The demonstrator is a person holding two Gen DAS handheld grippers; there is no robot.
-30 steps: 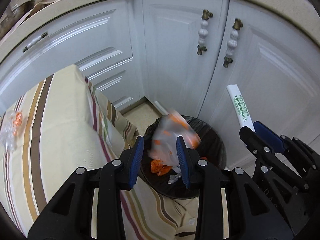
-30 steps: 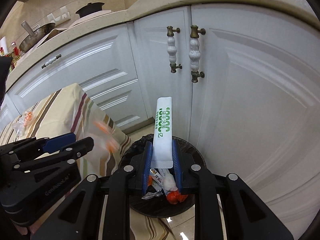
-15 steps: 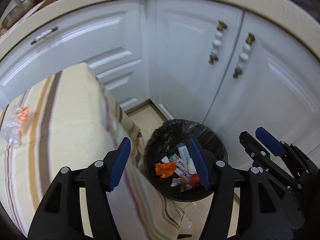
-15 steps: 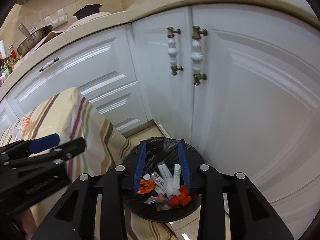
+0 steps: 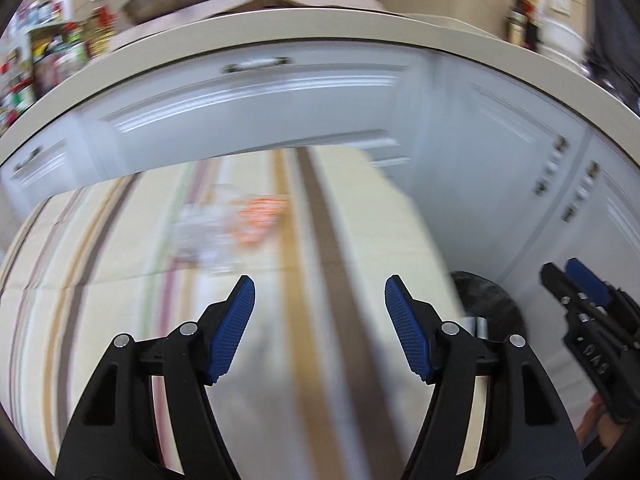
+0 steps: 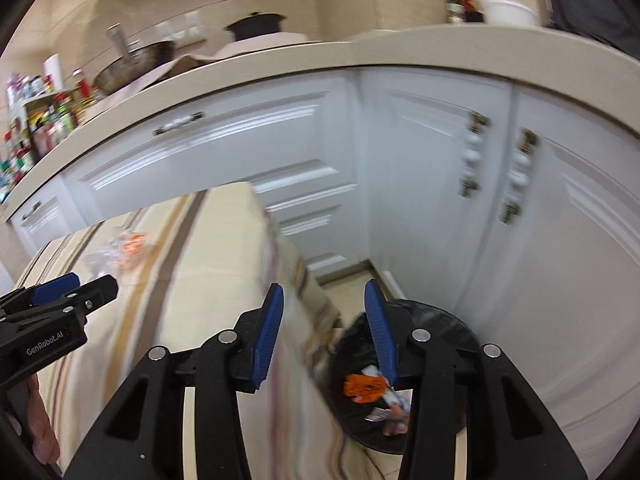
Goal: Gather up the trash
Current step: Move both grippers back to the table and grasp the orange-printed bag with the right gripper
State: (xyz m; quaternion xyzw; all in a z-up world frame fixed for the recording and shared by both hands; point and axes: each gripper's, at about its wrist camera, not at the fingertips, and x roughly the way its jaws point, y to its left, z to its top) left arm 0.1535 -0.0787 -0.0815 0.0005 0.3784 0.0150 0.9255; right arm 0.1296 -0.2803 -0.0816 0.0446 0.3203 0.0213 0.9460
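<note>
A clear plastic wrapper with orange print (image 5: 236,228) lies on the striped tablecloth (image 5: 360,240), blurred; it also shows in the right wrist view (image 6: 122,246). My left gripper (image 5: 320,316) is open and empty, above the table, short of the wrapper. My right gripper (image 6: 323,320) is open and empty, over the table's corner. The black trash bin (image 6: 448,328) stands on the floor at the right, holding orange and white wrappers (image 6: 366,388). The bin's rim shows in the left wrist view (image 5: 492,304).
White cabinet doors (image 6: 432,200) with knobbed handles stand behind the bin. A beige countertop (image 6: 360,52) above carries a pan, a pot and bottles. The left gripper's side shows in the right wrist view (image 6: 60,292), and the right gripper's in the left wrist view (image 5: 588,300).
Both grippers dropped their trash into the bin, opened wider and swung left and up. The left one now faces the table and the wrapper on it.
</note>
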